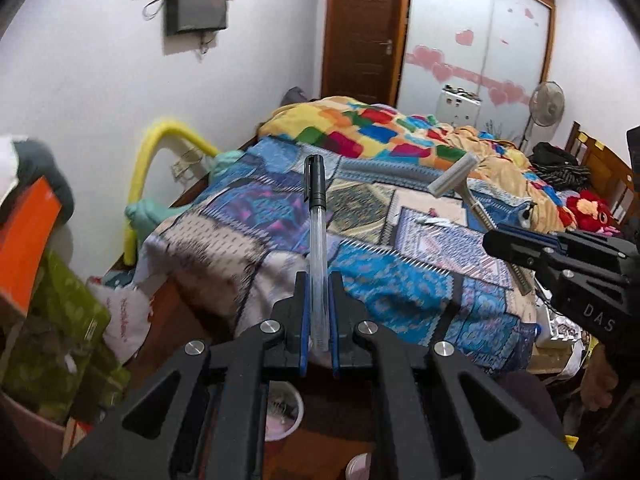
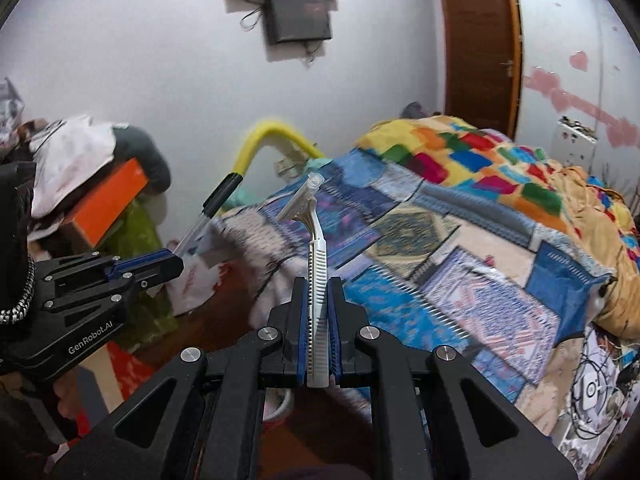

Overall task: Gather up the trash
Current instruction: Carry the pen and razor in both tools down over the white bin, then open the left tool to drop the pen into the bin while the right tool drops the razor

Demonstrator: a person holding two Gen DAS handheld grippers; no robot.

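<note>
Bedroom with a patchwork-covered bed (image 1: 420,248): left gripper (image 1: 318,304) fingers clamped on a pen (image 1: 318,216), right gripper (image 2: 318,308) fingers clamped on a disposable razor (image 2: 316,248), both held above the floor, apparently mid-carry; next, a bin must be found.

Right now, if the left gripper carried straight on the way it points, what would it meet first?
Probably the patchwork bedspread: the left gripper, shut on the pen, points at the bed's near corner, with nothing visible between. Depth is hard to judge here.
</note>
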